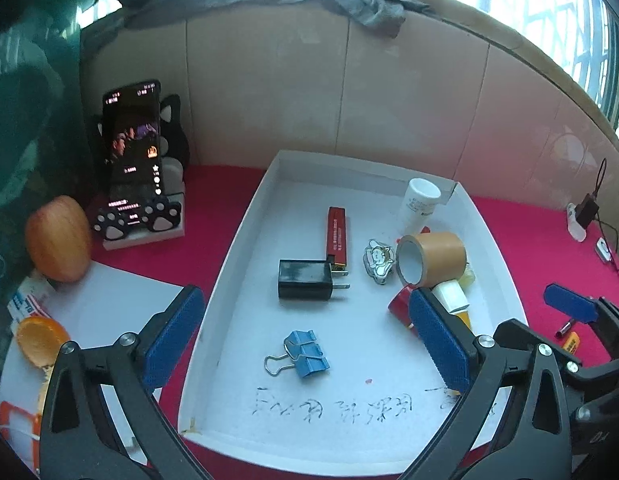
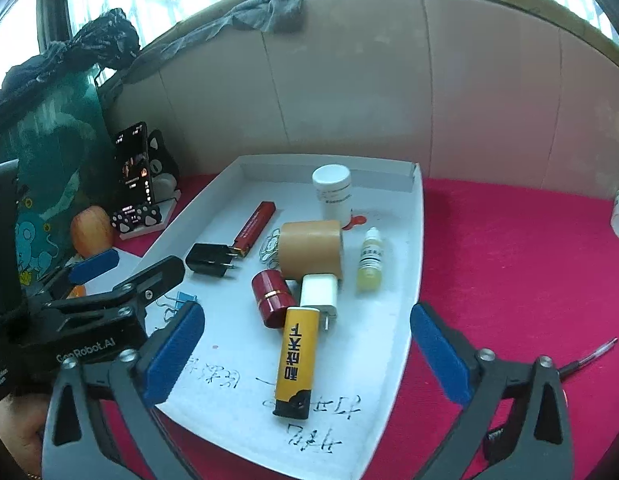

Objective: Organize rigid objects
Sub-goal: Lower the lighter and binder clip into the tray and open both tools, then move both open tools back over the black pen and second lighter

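A white tray (image 1: 245,232) on the red cloth holds a black charger (image 1: 305,285), a long red lighter (image 1: 336,237), a blue binder clip (image 1: 305,354), a cartoon badge (image 1: 378,260), a brown tape roll (image 1: 431,258) and a white bottle (image 1: 419,202). The right wrist view shows the tray (image 2: 417,240) with a yellow lighter (image 2: 297,360), a white charger (image 2: 319,292), a red cylinder (image 2: 271,294) and a small dropper bottle (image 2: 371,260). My left gripper (image 1: 305,340) is open above the binder clip. My right gripper (image 2: 307,354) is open around the yellow lighter, not touching it.
A phone on a paw-print stand (image 1: 135,168) and an apple (image 1: 59,238) stand left of the tray. A pen (image 2: 589,356) lies on the cloth at right. A cardboard wall (image 1: 349,92) closes the back. White paper (image 1: 109,300) lies at left.
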A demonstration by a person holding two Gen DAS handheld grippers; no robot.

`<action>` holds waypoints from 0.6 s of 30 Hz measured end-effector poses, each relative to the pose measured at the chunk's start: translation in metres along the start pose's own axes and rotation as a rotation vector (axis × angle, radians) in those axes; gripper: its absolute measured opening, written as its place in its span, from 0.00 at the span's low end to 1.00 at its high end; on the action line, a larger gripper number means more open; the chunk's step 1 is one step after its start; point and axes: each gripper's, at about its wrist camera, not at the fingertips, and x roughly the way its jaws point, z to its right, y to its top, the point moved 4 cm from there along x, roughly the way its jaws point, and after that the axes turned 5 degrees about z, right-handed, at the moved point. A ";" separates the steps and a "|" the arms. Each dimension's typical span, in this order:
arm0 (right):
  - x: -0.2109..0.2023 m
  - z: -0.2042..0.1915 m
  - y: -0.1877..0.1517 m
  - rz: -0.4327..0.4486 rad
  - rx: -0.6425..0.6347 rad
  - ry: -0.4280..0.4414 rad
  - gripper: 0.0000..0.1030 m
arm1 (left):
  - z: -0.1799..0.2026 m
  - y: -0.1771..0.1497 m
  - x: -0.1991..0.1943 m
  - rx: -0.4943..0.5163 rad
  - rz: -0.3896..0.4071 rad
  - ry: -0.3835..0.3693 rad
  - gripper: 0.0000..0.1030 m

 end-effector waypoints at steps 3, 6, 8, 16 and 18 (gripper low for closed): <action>-0.005 0.004 0.001 0.011 0.009 -0.005 1.00 | 0.003 0.001 -0.005 0.004 0.003 -0.007 1.00; -0.012 0.012 0.002 0.023 0.016 -0.019 1.00 | 0.013 0.001 -0.010 0.020 0.009 -0.021 1.00; -0.018 0.019 0.003 0.030 0.021 -0.026 1.00 | 0.021 0.001 -0.014 0.036 0.010 -0.032 1.00; -0.043 0.073 0.000 0.035 0.005 -0.104 1.00 | 0.069 -0.006 -0.024 0.126 0.007 -0.095 1.00; -0.051 0.095 -0.004 0.034 0.028 -0.136 1.00 | 0.080 -0.007 -0.027 0.152 0.005 -0.110 1.00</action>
